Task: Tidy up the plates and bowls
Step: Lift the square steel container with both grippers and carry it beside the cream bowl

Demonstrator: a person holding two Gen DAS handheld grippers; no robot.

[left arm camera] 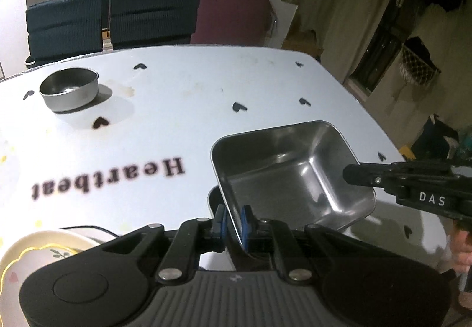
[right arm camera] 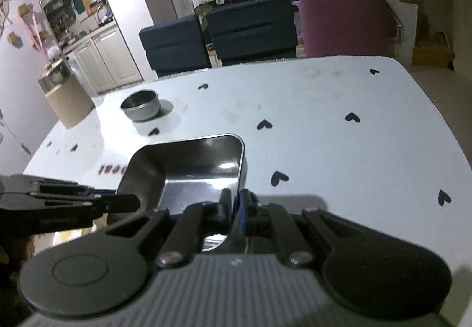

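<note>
The left gripper [left arm camera: 233,222] is clamped on the near rim of a square steel tray [left arm camera: 290,176], its blue-padded fingers pinching the thin wall at the bottom centre of the left wrist view. The right gripper [right arm camera: 235,210] grips the same tray [right arm camera: 188,170] on another edge, jaws nearly together on the wall; in the left wrist view it enters from the right edge, its tip at the tray's right rim. The tray sits tilted in the lower middle of both frames, above a white tablecloth [left arm camera: 183,96] printed with small black hearts and the word "Heartbeat". Whether any corner of it touches the cloth is hard to tell from here.

A round steel bowl [left arm camera: 69,89] stands upright well apart from the tray, toward the upper left. A cream plate with a yellow scalloped border [left arm camera: 35,253] lies in the lower left corner of the left wrist view. Beyond the table's far edge stand two dark blue chairs [left arm camera: 118,17] and a mauve chair [left arm camera: 233,14].
</note>
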